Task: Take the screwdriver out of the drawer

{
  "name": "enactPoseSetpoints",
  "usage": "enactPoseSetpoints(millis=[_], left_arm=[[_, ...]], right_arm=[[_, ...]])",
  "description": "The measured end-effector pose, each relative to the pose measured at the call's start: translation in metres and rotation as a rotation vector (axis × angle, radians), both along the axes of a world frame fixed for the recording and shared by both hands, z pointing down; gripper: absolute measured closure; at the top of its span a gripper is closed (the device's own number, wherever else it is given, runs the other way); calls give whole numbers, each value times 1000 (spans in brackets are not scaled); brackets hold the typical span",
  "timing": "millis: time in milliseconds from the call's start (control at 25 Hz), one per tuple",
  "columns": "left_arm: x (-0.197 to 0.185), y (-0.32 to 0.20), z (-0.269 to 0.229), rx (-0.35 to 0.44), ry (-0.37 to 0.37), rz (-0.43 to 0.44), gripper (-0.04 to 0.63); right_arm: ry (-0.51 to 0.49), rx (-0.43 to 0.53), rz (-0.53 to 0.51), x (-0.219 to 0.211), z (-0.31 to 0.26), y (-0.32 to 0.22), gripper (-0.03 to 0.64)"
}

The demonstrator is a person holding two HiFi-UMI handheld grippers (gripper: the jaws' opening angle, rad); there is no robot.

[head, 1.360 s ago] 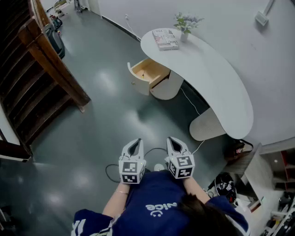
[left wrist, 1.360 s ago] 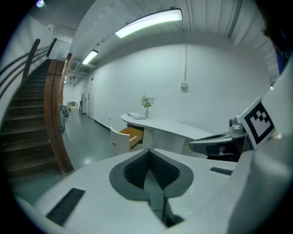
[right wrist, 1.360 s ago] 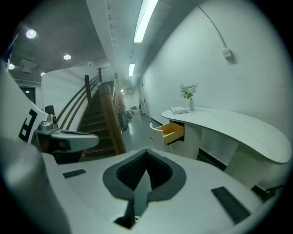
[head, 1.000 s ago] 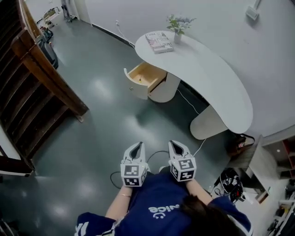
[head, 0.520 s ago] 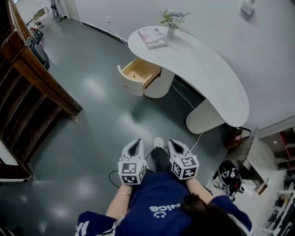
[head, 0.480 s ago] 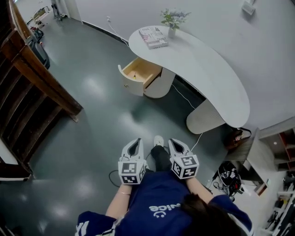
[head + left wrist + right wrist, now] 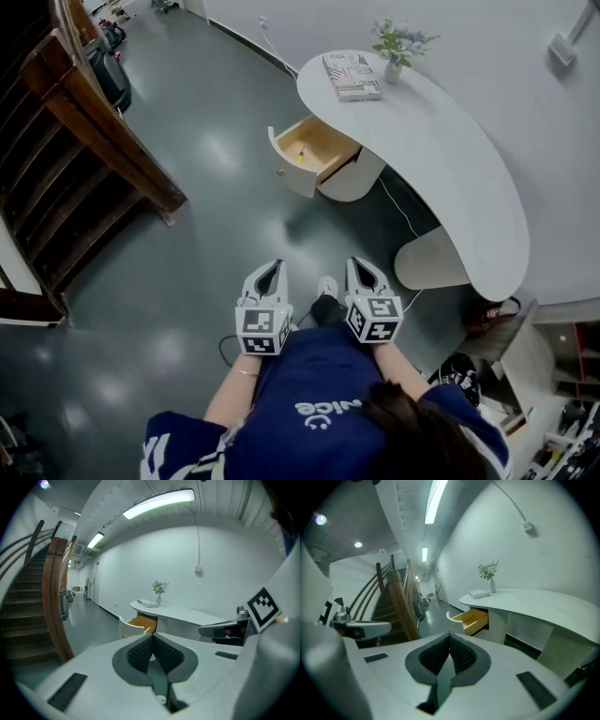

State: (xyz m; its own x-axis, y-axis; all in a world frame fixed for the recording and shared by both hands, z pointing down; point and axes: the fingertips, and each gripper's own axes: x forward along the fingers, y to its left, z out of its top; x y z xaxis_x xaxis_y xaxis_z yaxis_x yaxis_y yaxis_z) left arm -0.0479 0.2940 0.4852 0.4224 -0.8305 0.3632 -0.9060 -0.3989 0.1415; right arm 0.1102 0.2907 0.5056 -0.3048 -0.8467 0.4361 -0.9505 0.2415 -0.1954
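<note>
While their jaws meet, empty, the left gripper (image 7: 271, 268) and right gripper (image 7: 359, 266) point forward side by side.
Far off, the drawer (image 7: 314, 155) stands open under a white desk (image 7: 450, 169).

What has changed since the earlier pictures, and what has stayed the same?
A white shoe has come forward between the left gripper and right gripper: the person has stepped ahead. Nothing was taken hold of or let go. Both grippers stay shut and empty; the drawer stays open.
</note>
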Motion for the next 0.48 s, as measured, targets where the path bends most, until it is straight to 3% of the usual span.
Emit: enactPoseSetpoints(millis=[480], left_arm=[[45, -112, 11, -41, -25, -85, 592]], right_arm=[[40, 40, -129, 36, 1, -125, 611]])
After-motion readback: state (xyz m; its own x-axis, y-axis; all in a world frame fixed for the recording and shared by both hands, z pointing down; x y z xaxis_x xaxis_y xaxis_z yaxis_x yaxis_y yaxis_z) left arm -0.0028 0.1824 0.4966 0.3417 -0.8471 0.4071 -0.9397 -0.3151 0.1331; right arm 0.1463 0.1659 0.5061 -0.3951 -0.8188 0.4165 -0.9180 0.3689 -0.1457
